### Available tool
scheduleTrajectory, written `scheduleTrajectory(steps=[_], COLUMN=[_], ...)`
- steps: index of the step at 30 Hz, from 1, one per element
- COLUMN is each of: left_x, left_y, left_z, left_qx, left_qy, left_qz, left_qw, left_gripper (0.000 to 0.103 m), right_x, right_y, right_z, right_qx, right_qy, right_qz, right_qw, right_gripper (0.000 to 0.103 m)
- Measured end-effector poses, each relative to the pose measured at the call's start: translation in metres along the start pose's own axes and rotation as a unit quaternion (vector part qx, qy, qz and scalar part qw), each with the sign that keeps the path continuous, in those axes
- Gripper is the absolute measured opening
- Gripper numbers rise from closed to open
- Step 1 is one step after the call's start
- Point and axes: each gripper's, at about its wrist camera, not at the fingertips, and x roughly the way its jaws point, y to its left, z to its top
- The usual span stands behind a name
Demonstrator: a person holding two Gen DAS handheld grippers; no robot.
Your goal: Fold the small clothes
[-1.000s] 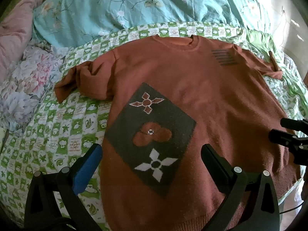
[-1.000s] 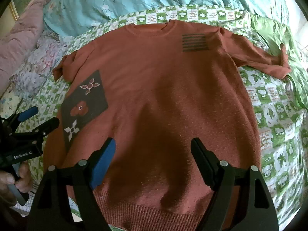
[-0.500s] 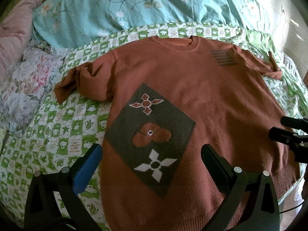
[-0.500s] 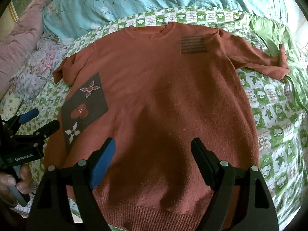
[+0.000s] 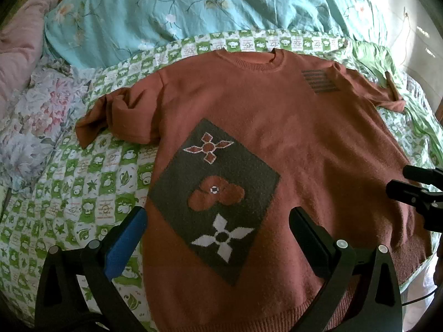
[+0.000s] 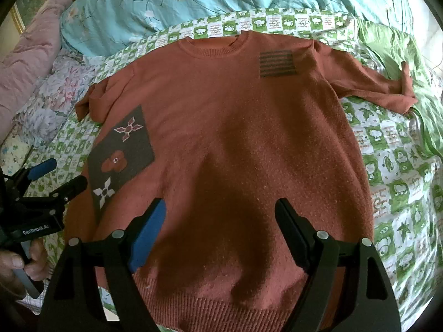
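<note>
both grippers up over the near hem, nothing in either one. left gripper [image 5: 216, 221] has its jaws standing wide apart, empty, hanging above the dark patch [image 5: 213, 193] with the flower shapes. right gripper [image 6: 220, 215] just as wide, empty too, over the plain middle of the sweater [image 6: 249, 138]. the rust-coloured sweater lies face up and spread flat on the green checked bedspread [image 6: 401, 182], ribbed hem [image 6: 216, 307] nearest me, collar [image 6: 213, 47] at the far end.

i read this as the very start: laid out, no fold made yet. the left sleeve [image 5: 116, 113] is bunched and doubled on itself, the right sleeve [image 6: 368, 83] runs out long toward the far right. beyond that, the teal quilt [image 6: 193, 2].

next i'd want a gripper on each sleeve or side edge, pinching only the knit and not the bedspread, then carry it inward across the body. that crumpled left sleeve likely needs smoothing first.
</note>
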Motion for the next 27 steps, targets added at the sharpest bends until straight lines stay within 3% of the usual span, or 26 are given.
scheduleTrajectory(steps=[13, 17, 27], left_x=[0.008, 0.012, 0.018], left_y=[0.002, 0.001, -0.005], left_z=[0.003, 0.002, 0.008], left_qx=[-0.006, -0.007, -0.002], left_qy=[0.025, 0.032, 0.031], left_qz=[-0.016, -0.020, -0.022], left_qw=[0.9995, 0.9993, 0.9993], left_gripper=[0.102, 0.102, 0.102], right_x=[0.001, 0.003, 0.002], right_y=[-0.003, -0.005, -0.013], right_z=[0.003, 0.004, 0.005], right_qx=[0.006, 0.001, 0.017], right_qy=[-0.027, -0.024, -0.030], right_qz=[0.014, 0.001, 0.011], right_qw=[1.000, 1.000, 0.999], right_gripper=[0.082, 0.082, 0.082])
